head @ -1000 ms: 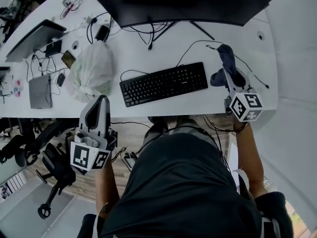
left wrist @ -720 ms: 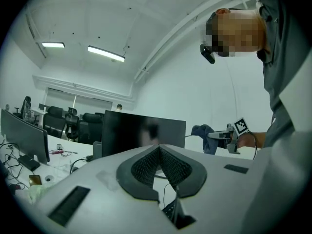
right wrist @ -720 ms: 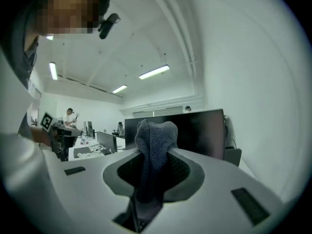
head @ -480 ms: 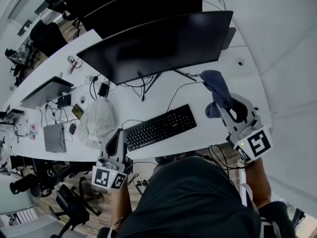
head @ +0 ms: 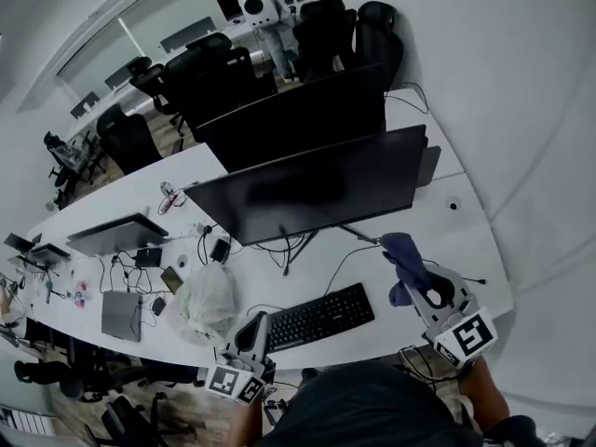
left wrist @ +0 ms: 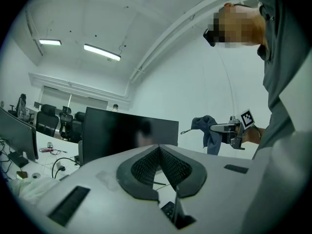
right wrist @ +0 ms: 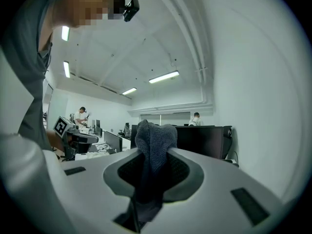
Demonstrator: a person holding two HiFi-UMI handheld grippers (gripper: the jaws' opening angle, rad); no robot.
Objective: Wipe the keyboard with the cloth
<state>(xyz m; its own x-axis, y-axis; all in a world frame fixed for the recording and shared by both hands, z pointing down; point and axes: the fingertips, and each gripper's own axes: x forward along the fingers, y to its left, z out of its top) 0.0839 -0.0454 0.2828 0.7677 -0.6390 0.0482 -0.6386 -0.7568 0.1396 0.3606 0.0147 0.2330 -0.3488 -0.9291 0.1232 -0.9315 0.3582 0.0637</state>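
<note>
While the right gripper (head: 416, 282) pinches the dark blue cloth (head: 402, 255) between narrowly set jaws, a bunch of it standing up past the pads, the black keyboard (head: 321, 317) lies on the white desk (head: 470, 259) left of those jaws and below them, apart from the cloth. Its long axis runs from the right jaws towards the left gripper (head: 253, 329), whose jaws are pressed together, empty, just off the keyboard's left end. The wipe probably falls to the right hand, moving leftward and down.
</note>
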